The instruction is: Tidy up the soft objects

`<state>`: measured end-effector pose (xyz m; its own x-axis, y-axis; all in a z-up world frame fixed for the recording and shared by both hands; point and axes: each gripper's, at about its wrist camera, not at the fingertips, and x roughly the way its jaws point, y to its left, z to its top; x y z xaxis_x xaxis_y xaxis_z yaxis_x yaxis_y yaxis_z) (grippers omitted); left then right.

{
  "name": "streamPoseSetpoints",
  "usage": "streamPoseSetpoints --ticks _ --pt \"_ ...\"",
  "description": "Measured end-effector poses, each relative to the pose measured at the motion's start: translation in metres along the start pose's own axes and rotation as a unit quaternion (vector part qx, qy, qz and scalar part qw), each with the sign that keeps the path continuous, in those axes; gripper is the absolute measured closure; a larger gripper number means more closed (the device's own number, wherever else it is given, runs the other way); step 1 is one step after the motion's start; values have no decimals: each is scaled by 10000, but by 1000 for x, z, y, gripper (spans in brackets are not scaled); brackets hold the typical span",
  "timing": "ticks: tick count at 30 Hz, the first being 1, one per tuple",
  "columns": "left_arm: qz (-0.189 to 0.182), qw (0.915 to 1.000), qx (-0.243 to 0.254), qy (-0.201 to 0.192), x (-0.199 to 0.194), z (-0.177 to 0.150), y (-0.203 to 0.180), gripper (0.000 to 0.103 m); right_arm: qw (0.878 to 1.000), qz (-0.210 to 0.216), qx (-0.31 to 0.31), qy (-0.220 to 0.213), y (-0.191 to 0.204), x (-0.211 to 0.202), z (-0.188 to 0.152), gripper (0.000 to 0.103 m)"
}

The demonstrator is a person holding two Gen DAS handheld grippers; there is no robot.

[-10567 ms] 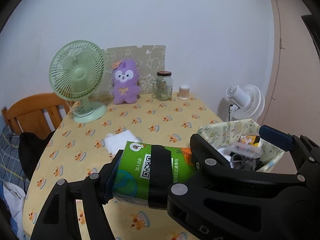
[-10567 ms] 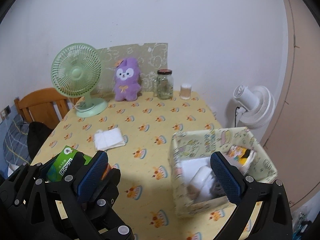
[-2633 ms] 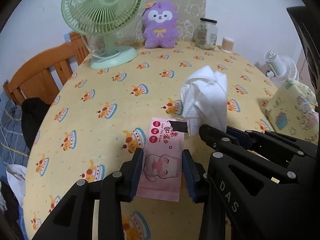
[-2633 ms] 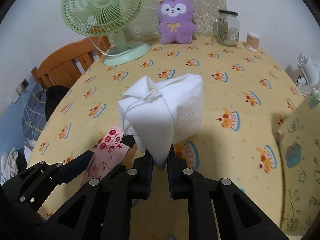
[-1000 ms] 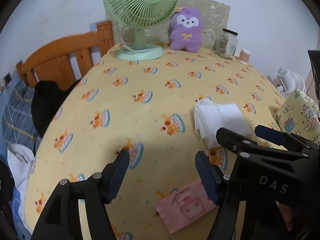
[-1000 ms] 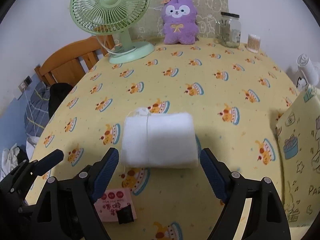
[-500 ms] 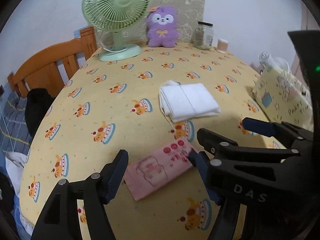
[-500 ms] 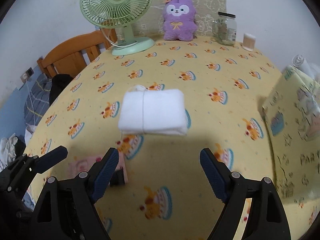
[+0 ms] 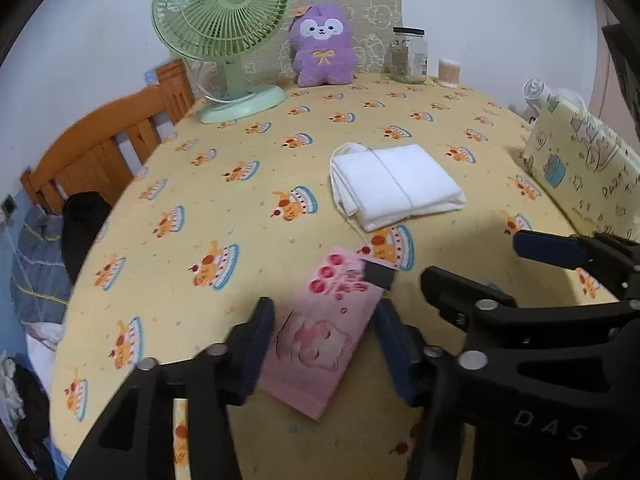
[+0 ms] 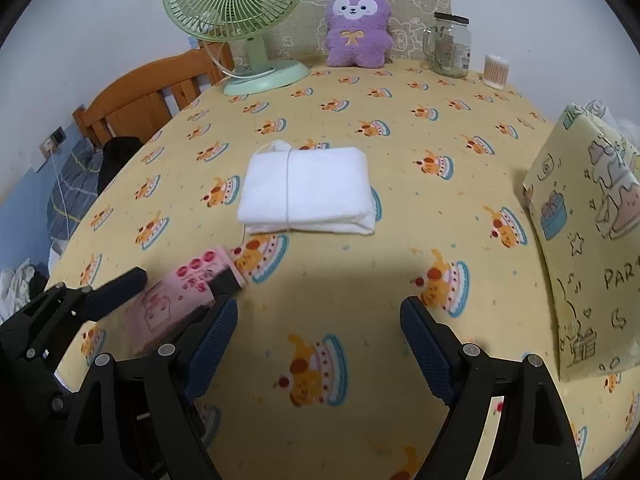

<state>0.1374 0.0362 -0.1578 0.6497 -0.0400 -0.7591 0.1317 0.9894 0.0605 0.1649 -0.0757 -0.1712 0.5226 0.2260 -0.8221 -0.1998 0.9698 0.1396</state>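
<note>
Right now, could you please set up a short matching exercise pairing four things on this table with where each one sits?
Things:
1. pink wipes pack
2. folded white cloth
3. purple plush toy
4. green fan

Places:
A. far edge, beside the glass jar
B. middle of the table
C. between the closing left gripper jaws
D. far left corner

Pairs: 1-C, 2-B, 3-A, 4-D
</note>
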Motion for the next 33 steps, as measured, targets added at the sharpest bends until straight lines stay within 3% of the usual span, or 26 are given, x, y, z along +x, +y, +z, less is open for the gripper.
streamPoseSetpoints --ticks 5,21,31,33 --pt "-246 9991 -325 141 4 5 10 61 9999 13 59 104 3 13 11 17" --pt "274 9979 -576 114 35 45 28 62 9999 -51 36 86 8 46 60 17" --pt "338 9976 -580 185 57 64 28 62 9998 16 56 165 0 72 83 17" --pt "395 9978 -502 155 57 64 25 62 10000 34 24 38 0 74 83 25"
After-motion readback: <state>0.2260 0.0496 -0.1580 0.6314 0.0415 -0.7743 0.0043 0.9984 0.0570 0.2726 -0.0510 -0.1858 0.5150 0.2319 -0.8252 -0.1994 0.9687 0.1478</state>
